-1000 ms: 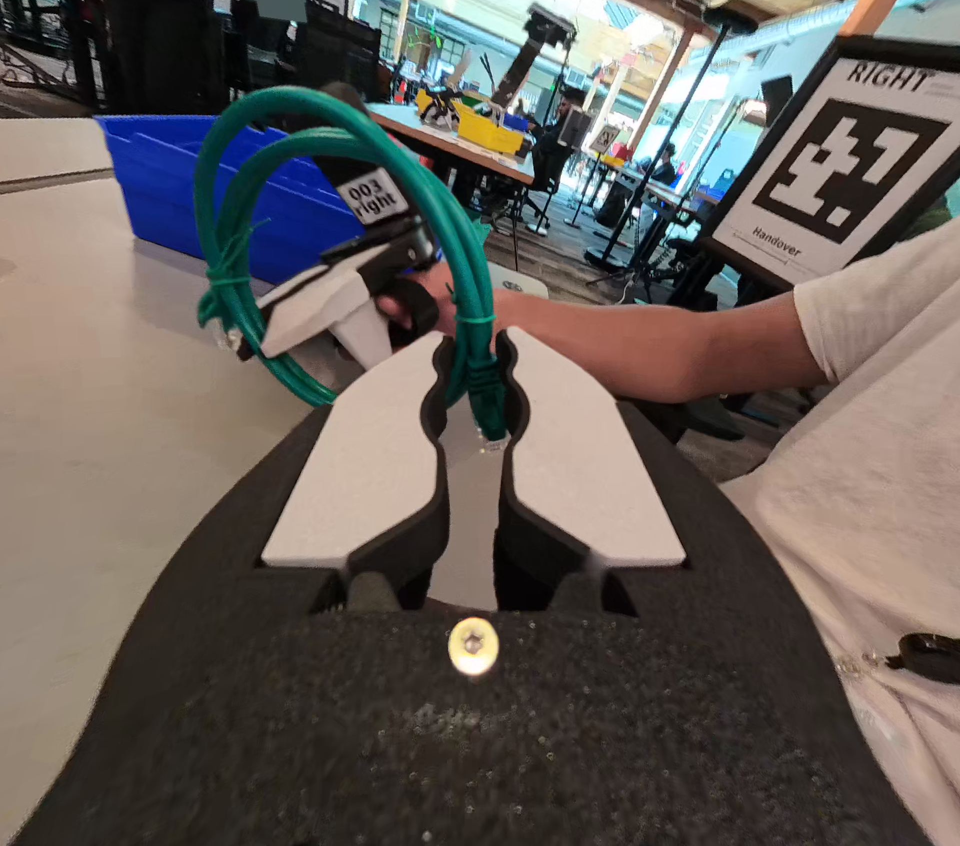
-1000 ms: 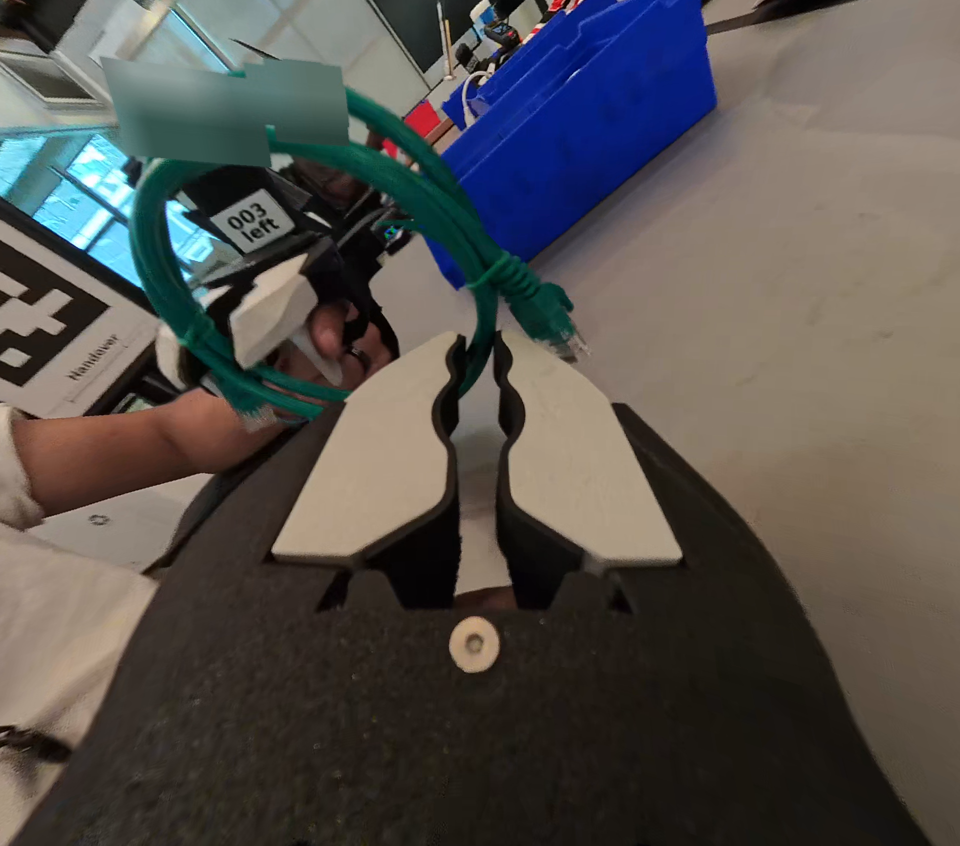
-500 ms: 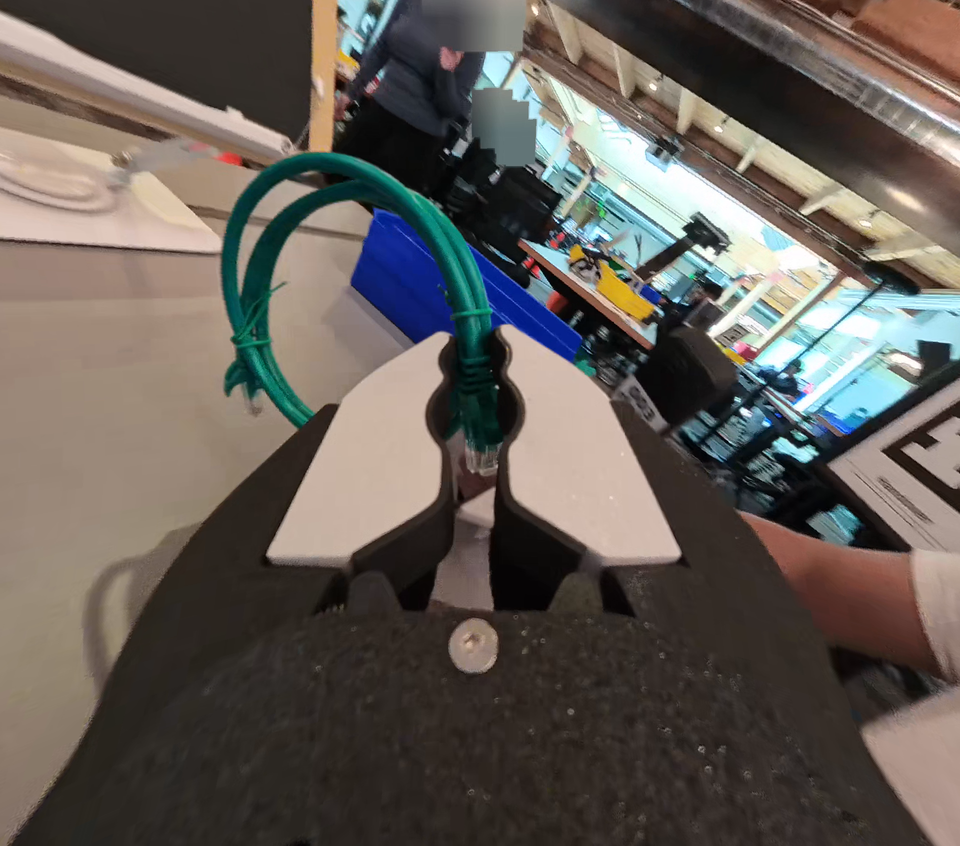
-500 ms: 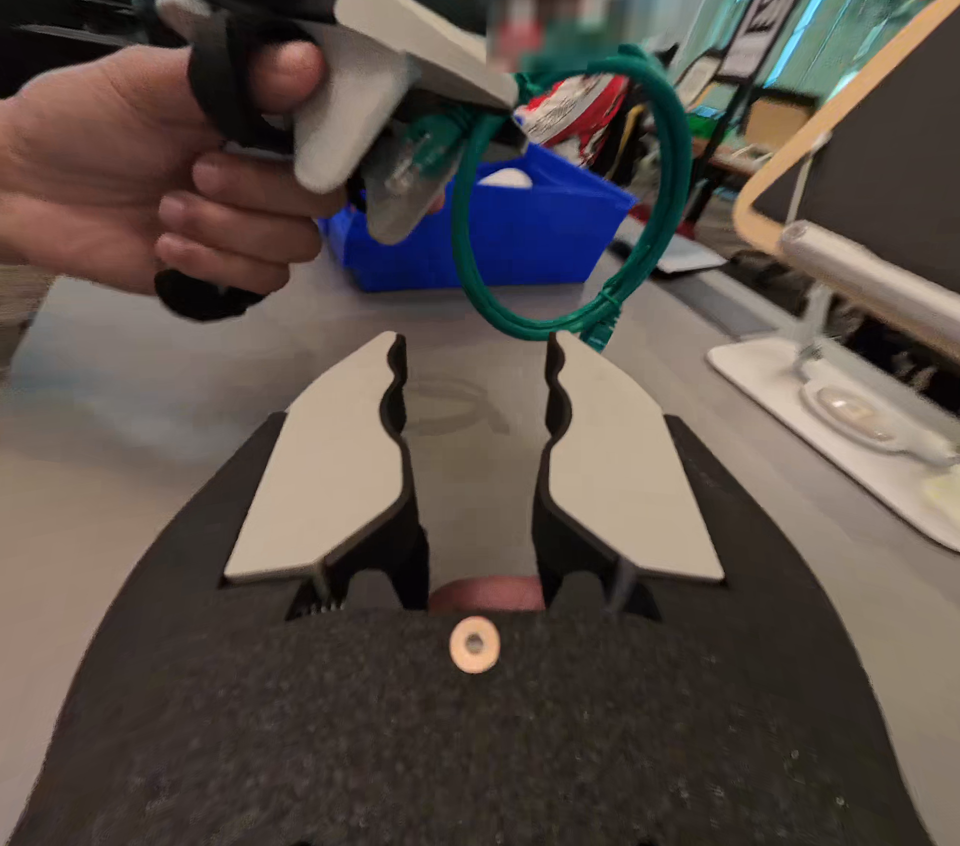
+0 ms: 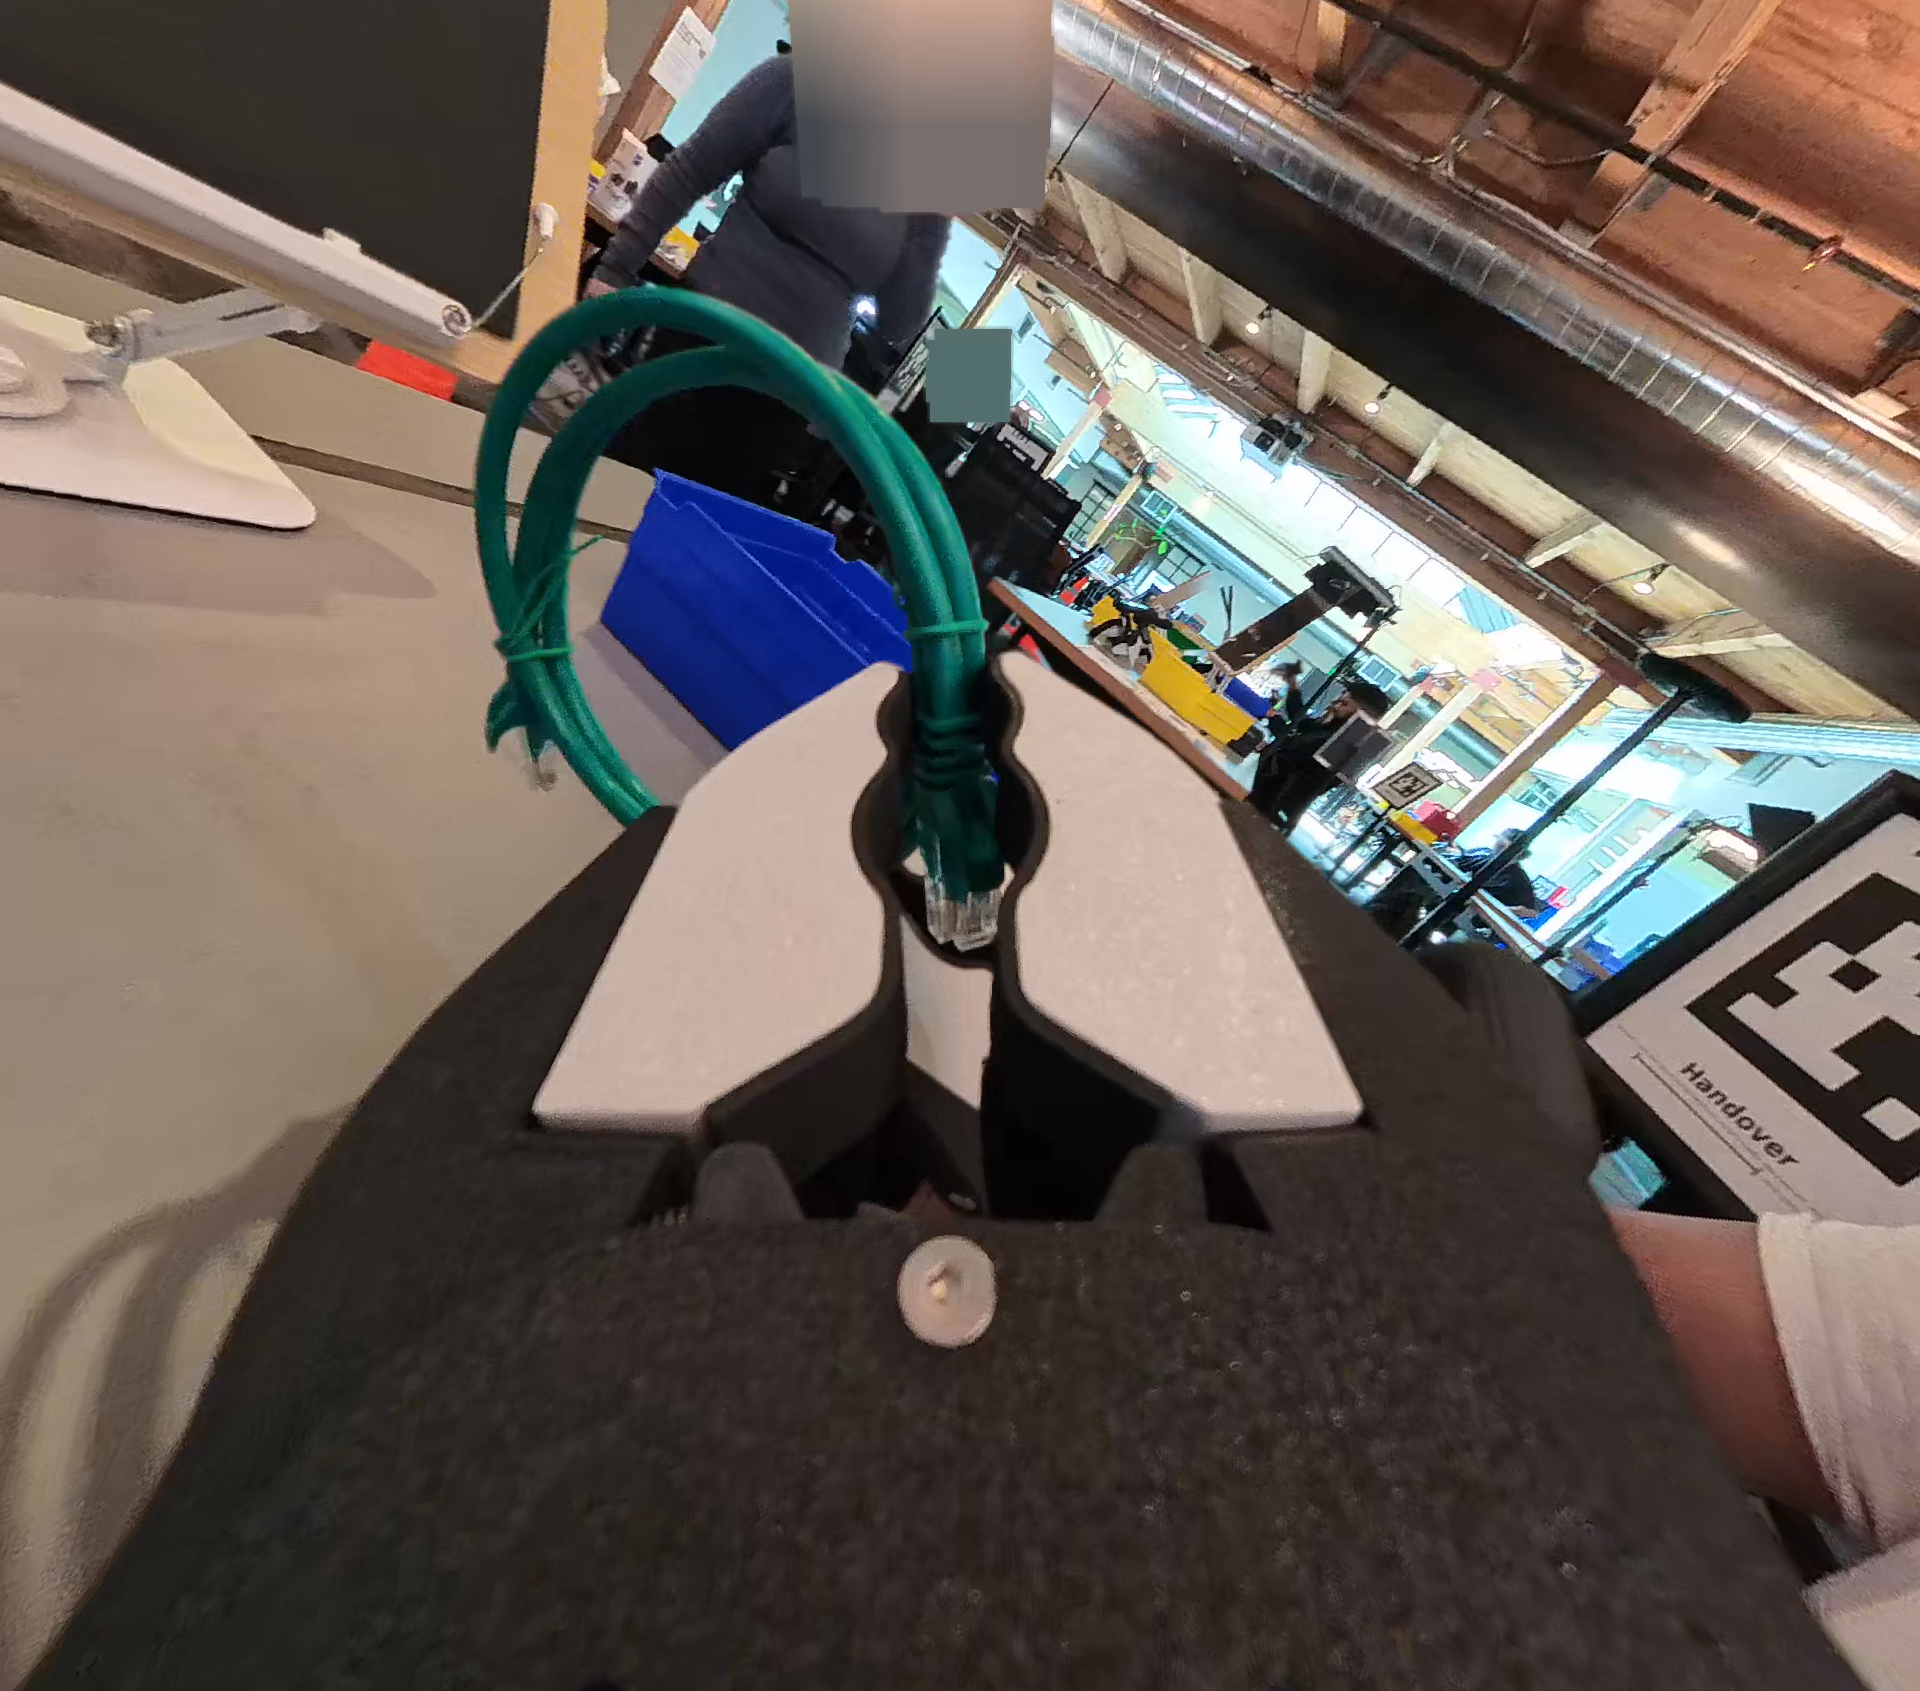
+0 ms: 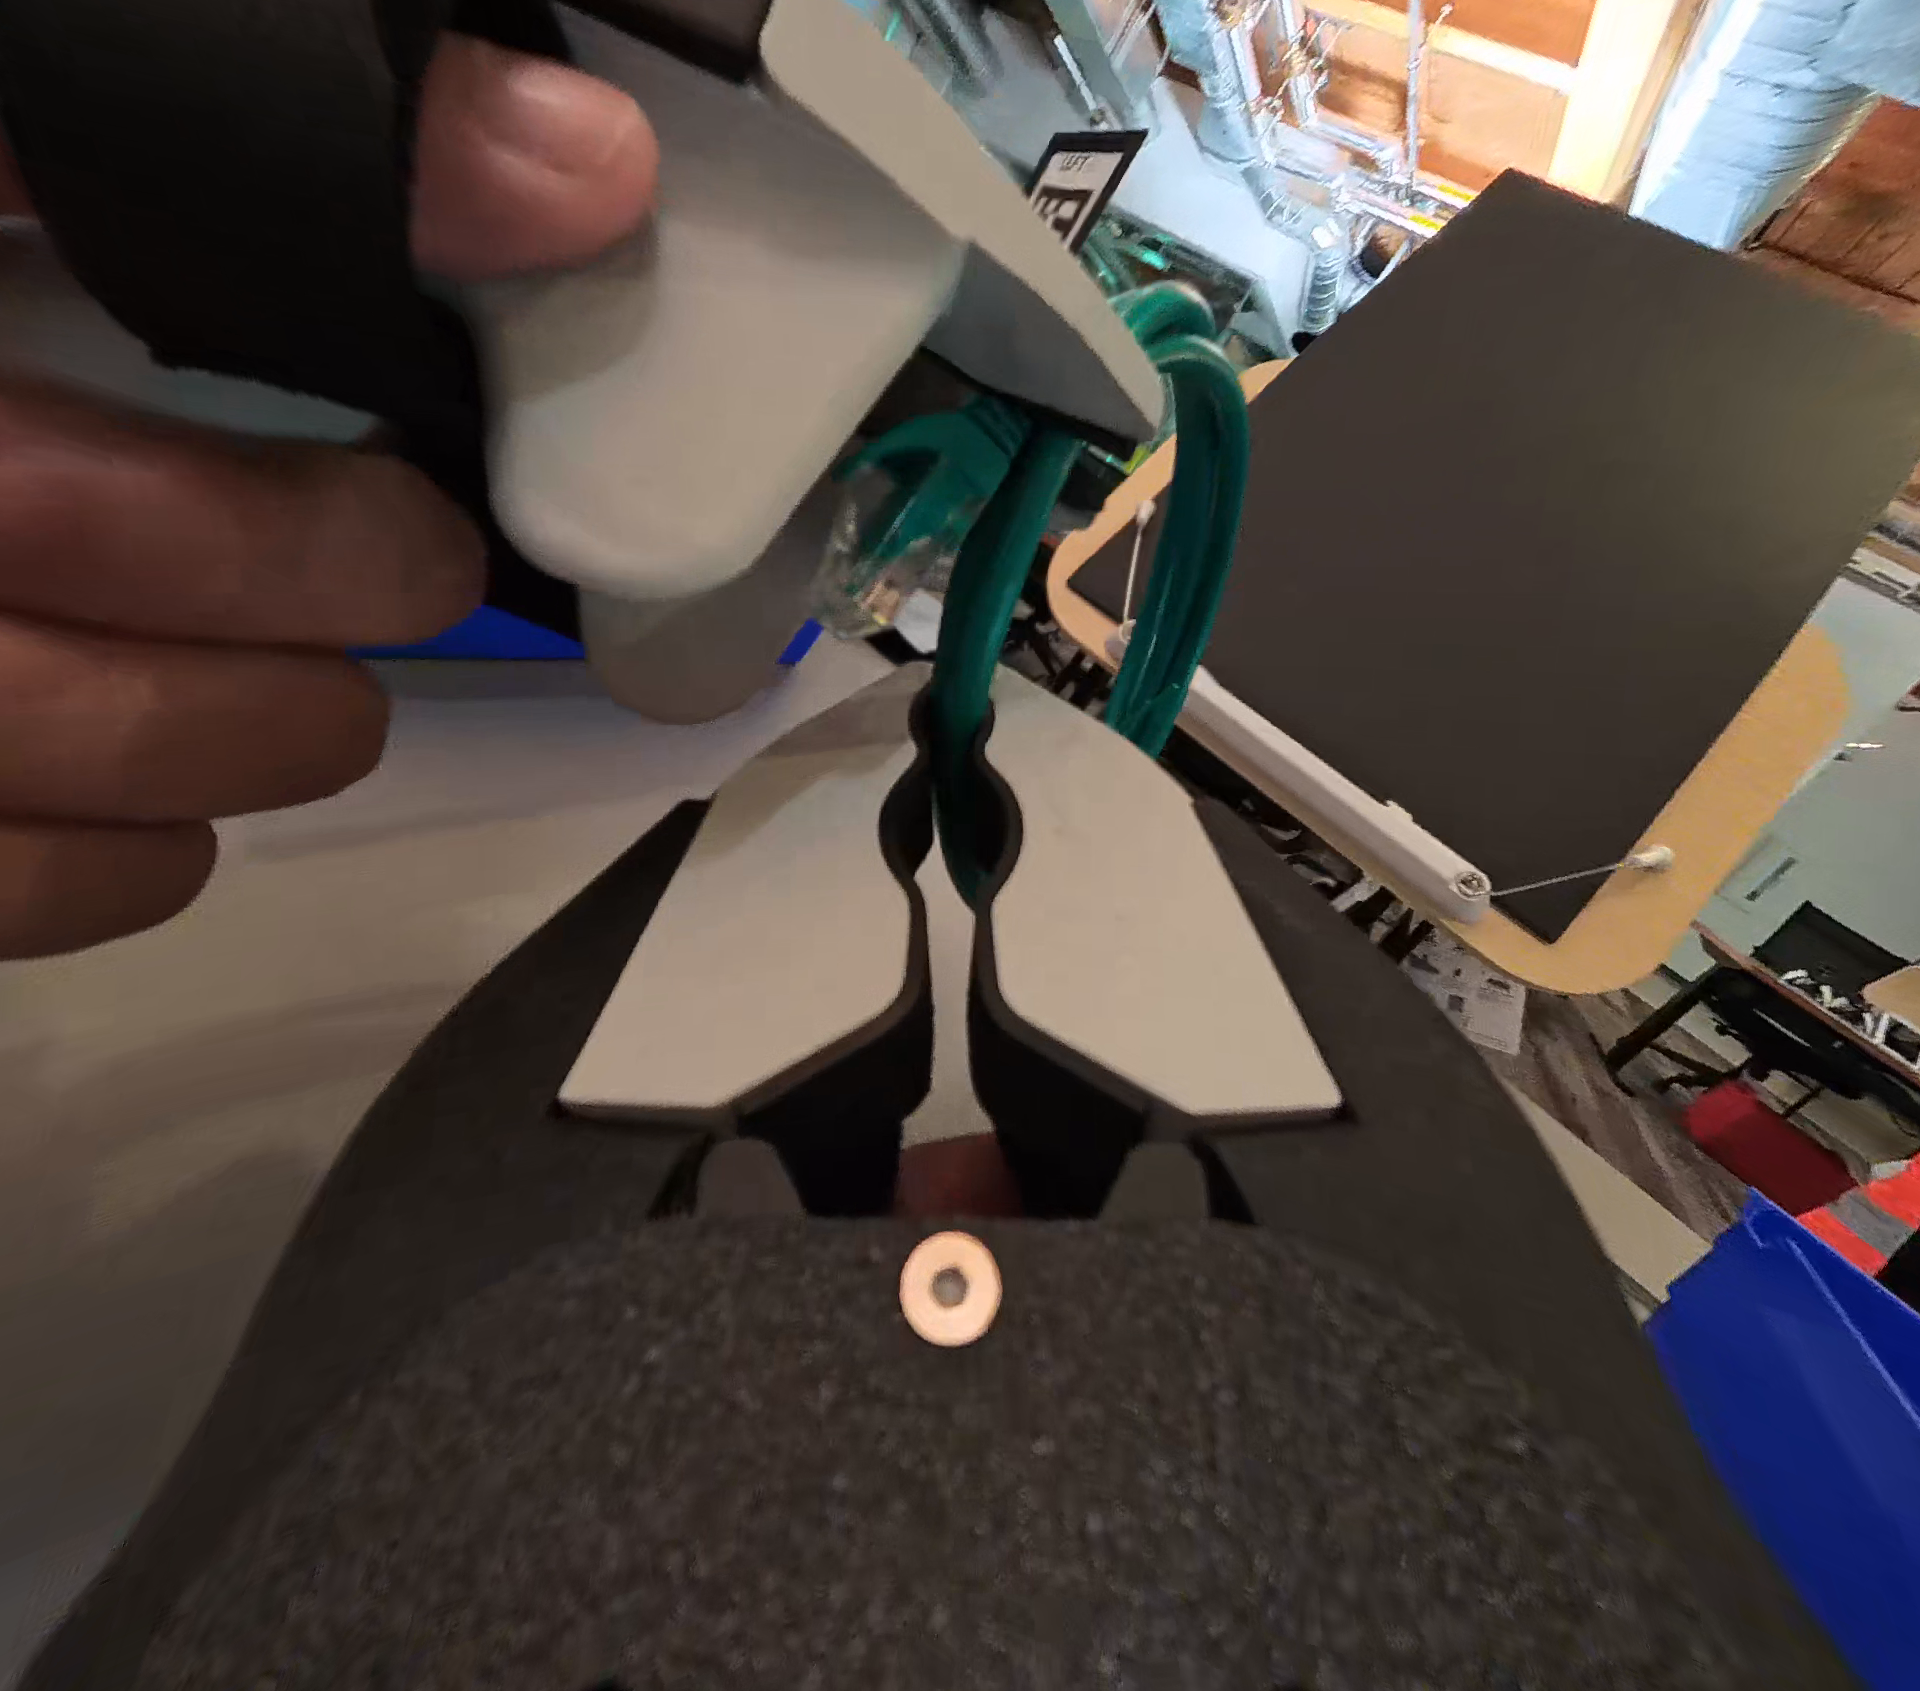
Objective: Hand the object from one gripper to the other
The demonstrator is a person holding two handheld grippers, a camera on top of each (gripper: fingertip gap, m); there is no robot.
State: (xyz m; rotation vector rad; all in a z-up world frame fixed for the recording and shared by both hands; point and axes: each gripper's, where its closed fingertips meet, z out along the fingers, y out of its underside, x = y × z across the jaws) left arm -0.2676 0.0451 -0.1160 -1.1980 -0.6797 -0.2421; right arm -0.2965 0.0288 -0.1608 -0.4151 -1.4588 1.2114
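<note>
A coiled green network cable is held by both grippers. My left gripper is shut on it near its clear plug, and the loop rises up and to the left. In the right wrist view, my right gripper is shut on a strand of the cable just below the left gripper, which a hand holds very close above. The right gripper does not clearly show in the left wrist view.
A grey table lies below, with a blue bin on it, also in the right wrist view. A black board with a wooden rim stands behind. A marker sign is at right. A person stands beyond the table. The tips of one gripper are about 5 cm away from the tips of the other.
Half a second ago my right gripper was open and apart from the cable; now it has closed on the loop just under the left gripper. The left gripper has kept its hold.
</note>
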